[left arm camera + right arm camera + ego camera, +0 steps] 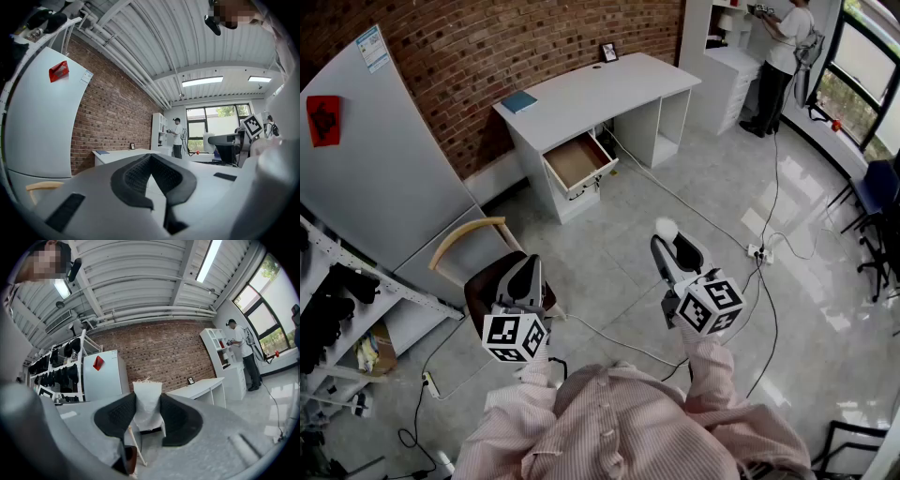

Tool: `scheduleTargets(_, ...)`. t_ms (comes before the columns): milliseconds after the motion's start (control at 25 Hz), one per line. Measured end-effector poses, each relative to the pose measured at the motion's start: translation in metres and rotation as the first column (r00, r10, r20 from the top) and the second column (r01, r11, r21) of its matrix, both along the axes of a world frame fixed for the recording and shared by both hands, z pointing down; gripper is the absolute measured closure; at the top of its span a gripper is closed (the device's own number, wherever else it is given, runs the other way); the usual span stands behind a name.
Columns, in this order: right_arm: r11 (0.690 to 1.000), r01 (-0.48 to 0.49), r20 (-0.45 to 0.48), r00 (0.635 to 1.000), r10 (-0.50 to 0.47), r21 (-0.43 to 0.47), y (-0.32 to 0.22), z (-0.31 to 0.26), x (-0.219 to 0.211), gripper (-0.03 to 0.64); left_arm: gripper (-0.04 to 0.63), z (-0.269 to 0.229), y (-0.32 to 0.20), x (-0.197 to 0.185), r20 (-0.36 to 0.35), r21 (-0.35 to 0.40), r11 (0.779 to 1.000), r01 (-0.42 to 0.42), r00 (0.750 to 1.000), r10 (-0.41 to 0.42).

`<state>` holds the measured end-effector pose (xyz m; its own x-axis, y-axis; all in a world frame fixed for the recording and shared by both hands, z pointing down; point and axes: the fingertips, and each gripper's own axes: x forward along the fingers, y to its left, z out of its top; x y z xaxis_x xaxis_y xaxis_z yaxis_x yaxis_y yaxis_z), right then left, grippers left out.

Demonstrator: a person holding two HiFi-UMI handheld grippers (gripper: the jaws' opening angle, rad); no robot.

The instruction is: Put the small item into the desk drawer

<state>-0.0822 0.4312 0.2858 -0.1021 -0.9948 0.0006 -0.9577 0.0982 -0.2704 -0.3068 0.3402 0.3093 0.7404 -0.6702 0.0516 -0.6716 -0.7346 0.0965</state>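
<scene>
A white desk (600, 89) stands against the brick wall, and its drawer (575, 161) is pulled open and looks empty. My right gripper (667, 242) is held level over the floor, well short of the desk, shut on a small white pouch (666, 228). In the right gripper view the pouch (147, 401) sits upright between the black pads (117, 416), with the desk (199, 387) behind it. My left gripper (528, 272) hovers above a chair with its pads (136, 173) meeting at the tips and nothing between them.
A wooden-backed chair (473, 239) stands under my left hand. A white cabinet (375, 169) and a shelf rack (337, 300) fill the left. Cables and a power strip (759, 251) lie on the floor. A person (783, 52) stands at the far shelves. A blue book (519, 101) lies on the desk.
</scene>
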Motion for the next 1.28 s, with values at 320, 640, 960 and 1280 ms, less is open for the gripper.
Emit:
scheduleTargets(320,1.000,0.003,0.007,1.000,-0.003,-0.002,0.002,0.001,0.016,0.456,0.597,-0.002,0.000,0.013,-0.002,-0.004,1.000,0.010,1.000,-0.010)
scheduleTargets(640,1.000,-0.008,0.033,0.999,0.007,0.018,0.004,0.004,0.043,0.455,0.597,-0.003,-0.002,0.041,-0.012,0.004,1.000,-0.002,1.000,0.002)
scheduleTargets(960,1.000,0.003,0.067,0.998,-0.004,0.011,-0.009,0.014,0.058,0.455,0.597,0.002,-0.012,0.058,-0.003,-0.003,1.000,0.006,1.000,-0.006)
scheduleTargets(1280,1.000,0.014,0.073,0.997,-0.014,0.002,-0.041,0.028,0.080,0.455,0.597,0.017,-0.044,0.082,-0.005,-0.022,1.000,0.005,1.000,-0.005)
